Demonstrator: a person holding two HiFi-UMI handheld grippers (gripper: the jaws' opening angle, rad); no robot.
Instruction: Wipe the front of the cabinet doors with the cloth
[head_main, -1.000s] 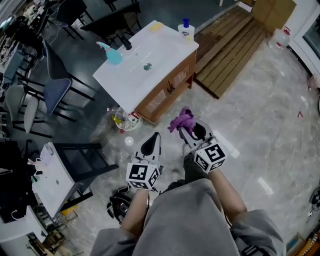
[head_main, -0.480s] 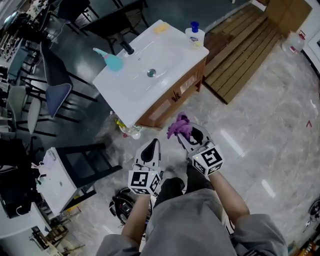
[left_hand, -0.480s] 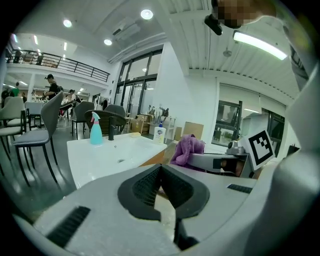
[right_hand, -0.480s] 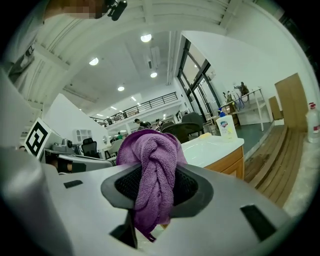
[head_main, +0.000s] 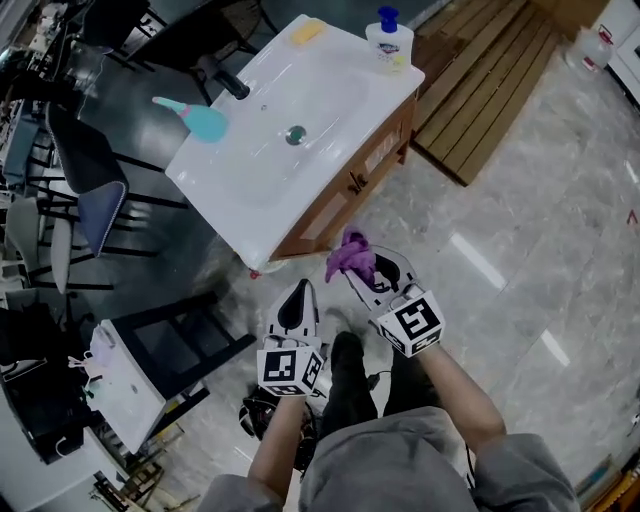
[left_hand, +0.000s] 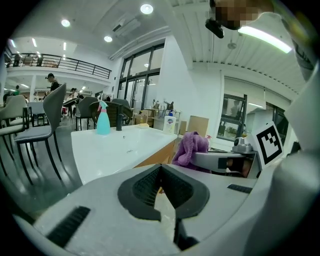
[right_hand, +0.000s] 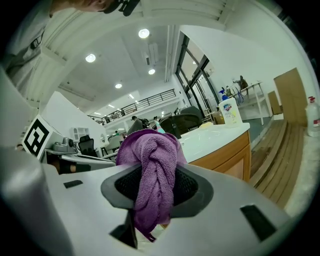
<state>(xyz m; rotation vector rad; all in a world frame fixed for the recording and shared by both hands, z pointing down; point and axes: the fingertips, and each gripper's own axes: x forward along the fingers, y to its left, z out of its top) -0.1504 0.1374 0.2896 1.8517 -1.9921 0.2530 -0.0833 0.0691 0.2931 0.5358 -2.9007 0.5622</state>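
A purple cloth (head_main: 350, 256) (right_hand: 151, 170) is bunched between the jaws of my right gripper (head_main: 358, 267), which is shut on it just in front of the wooden cabinet doors (head_main: 360, 180) under a white sink top (head_main: 240, 180). The doors (right_hand: 227, 152) show at the right of the right gripper view. My left gripper (head_main: 298, 301) (left_hand: 161, 186) hangs to the left of the right one, shut and empty, a short way off the cabinet's corner. In the left gripper view the cloth (left_hand: 190, 149) and the right gripper appear at the right.
On the sink top stand a teal spray bottle (head_main: 195, 118), a black tap (head_main: 225, 80), a white soap bottle (head_main: 388, 40) and a yellow sponge (head_main: 307, 31). A wooden pallet (head_main: 490, 75) lies to the right. Chairs (head_main: 85, 180) and a small white table (head_main: 125, 370) stand left.
Both grippers and the cloth have drawn nearer to the cabinet over the last second; the cabinet now fills more of the head view. Neither gripper changed its grip.
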